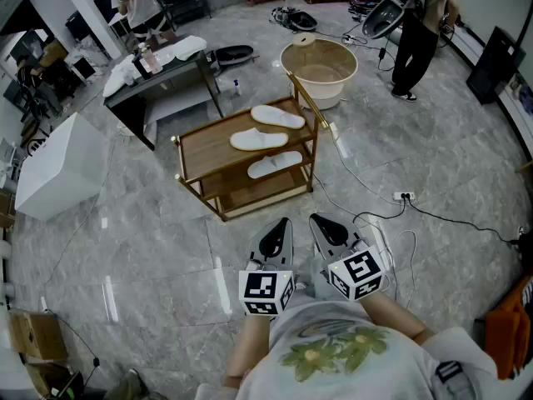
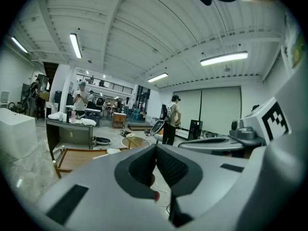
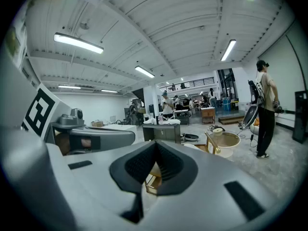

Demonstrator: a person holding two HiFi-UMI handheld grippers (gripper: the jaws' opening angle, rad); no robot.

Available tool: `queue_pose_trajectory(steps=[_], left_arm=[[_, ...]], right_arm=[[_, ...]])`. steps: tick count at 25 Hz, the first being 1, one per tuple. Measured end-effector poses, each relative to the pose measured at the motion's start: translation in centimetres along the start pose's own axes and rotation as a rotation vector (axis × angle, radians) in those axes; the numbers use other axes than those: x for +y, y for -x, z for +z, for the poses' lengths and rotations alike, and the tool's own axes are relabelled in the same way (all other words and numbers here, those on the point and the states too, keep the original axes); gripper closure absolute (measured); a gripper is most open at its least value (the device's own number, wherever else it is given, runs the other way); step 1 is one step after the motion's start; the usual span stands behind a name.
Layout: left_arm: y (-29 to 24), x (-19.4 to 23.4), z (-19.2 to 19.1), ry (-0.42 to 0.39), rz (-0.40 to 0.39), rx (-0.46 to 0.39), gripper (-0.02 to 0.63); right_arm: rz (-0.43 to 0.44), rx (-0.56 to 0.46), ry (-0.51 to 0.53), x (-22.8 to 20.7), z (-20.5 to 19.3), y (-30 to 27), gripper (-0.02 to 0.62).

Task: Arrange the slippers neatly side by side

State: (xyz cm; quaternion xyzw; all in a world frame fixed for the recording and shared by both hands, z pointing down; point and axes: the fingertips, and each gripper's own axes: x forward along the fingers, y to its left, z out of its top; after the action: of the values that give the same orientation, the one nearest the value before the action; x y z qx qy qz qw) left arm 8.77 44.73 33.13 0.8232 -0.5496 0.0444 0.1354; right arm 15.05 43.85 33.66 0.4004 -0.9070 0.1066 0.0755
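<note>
Three white slippers lie on a wooden shelf rack (image 1: pixel 197 148) in the middle of the floor. One slipper (image 1: pixel 279 117) and a second (image 1: pixel 258 139) rest on the top shelf, not lined up. A third slipper (image 1: pixel 275 164) lies on the shelf below, toward the front. My left gripper (image 1: pixel 282 223) and right gripper (image 1: pixel 316 218) are held side by side close to my body, well short of the rack, both pointing toward it. Each has its pads pressed together with nothing between them, as seen for the left gripper (image 2: pixel 155 150) and the right gripper (image 3: pixel 156 144).
A beige tub (image 1: pixel 319 69) stands behind the rack. A dark table with white cloths (image 1: pixel 158 61) is at the back left, a white box (image 1: pixel 58 165) at the left. A power strip and cables (image 1: pixel 404 197) lie on the floor to the right. A person (image 1: pixel 416 32) stands at the far right.
</note>
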Motion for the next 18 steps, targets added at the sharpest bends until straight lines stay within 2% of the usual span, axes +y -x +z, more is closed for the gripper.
queue_pose_trajectory(steps=[10, 18], left_arm=[[-2.6, 1.1, 0.2, -0.012, 0.013, 0.019, 0.591], [-5.4, 4.0, 0.7, 0.006, 0.047, 0.044, 0.59]], right_arm=[[0.008, -0.007, -0.013, -1.8, 0.3, -2.2, 0.591], [0.029, 0.019, -0.026, -4.2, 0.2, -5.7, 0.589]])
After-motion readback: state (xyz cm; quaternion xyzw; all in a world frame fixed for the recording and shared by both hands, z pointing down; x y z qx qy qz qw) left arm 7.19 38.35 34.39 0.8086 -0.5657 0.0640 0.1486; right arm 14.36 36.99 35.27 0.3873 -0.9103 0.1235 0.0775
